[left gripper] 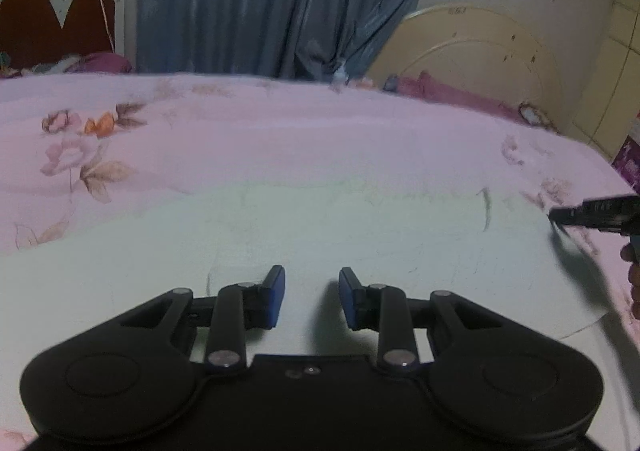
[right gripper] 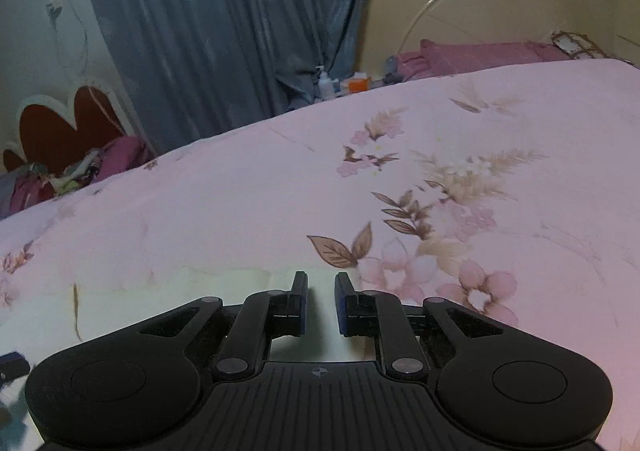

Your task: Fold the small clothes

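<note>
A pale, whitish-green garment [left gripper: 320,219] lies spread flat on the pink floral bedsheet [left gripper: 240,123]. My left gripper [left gripper: 312,275] hovers over its near part, open, with nothing between the blue pads. In the left wrist view, the tip of my right gripper [left gripper: 560,213] reaches the garment's right edge, and part of a hand [left gripper: 632,271] shows behind it. In the right wrist view, the right gripper [right gripper: 321,279] sits at the garment's [right gripper: 180,291] edge where it meets the sheet. Its jaws stand a narrow gap apart, with no cloth pinched between them.
The bed runs far ahead under the floral sheet [right gripper: 440,171]. A cream headboard [right gripper: 480,3] and pink pillow [right gripper: 480,53] are at the right, and a blue curtain [right gripper: 224,23] hangs behind. Bottles and a small orange box [right gripper: 358,85] stand beyond the bed.
</note>
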The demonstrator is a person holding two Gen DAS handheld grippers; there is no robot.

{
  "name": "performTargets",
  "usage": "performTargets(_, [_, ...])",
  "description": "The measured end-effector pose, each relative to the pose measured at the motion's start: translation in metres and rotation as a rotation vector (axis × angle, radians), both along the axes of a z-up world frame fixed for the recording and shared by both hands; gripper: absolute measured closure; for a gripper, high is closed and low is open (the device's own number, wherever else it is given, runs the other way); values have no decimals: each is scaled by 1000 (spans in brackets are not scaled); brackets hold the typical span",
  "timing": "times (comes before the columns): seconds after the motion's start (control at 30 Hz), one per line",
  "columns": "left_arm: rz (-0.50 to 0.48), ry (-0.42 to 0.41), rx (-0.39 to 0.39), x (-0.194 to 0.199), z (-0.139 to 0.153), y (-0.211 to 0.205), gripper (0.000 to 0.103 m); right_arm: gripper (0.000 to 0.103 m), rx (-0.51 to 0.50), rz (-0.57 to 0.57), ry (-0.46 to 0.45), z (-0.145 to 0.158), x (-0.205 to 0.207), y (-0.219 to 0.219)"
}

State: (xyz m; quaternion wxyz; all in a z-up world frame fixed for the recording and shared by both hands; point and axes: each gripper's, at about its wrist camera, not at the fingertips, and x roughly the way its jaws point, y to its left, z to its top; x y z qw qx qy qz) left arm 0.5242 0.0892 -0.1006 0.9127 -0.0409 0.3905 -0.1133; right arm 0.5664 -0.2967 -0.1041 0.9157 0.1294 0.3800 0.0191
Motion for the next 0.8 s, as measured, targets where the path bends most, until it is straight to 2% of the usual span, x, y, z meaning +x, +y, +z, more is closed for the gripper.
performTargets(0.03, [4, 13, -10, 2, -4, 2, 74, 88, -34, 4, 54, -9, 4, 2])
performTargets(0.1, [21, 17, -42, 3, -5, 7, 74, 89, -37, 16, 40, -12, 0, 1])
performTargets(0.17, [20, 8, -14, -1, 3, 3, 74, 89, -37, 20, 48, -7, -5, -1])
performTargets(0.3, [-38, -47, 12, -23, 15, -8, 70, 89, -35, 74, 15, 7, -43, 5])
performTargets(0.37, [-49, -5, 24, -29, 5, -11, 70, 89, -48, 105, 45, 0, -59, 11])
performTargets(0.47, [-26, -1, 9, -38, -1, -7, 70, 89, -72, 93, 47, -7, -77, 14])
performTargets(0.6, [-24, -36, -12, -53, 11, -6, 70, 89, -61, 81, -7, 12, -105, 16])
performTargets(0.7, [-16, 6, -3, -54, 1, -5, 70, 89, -64, 97, 32, 4, -116, 19])
performTargets(0.8, [-9, 1, 0, -56, 0, -4, 70, 89, -92, 78, 51, -6, -120, 19])
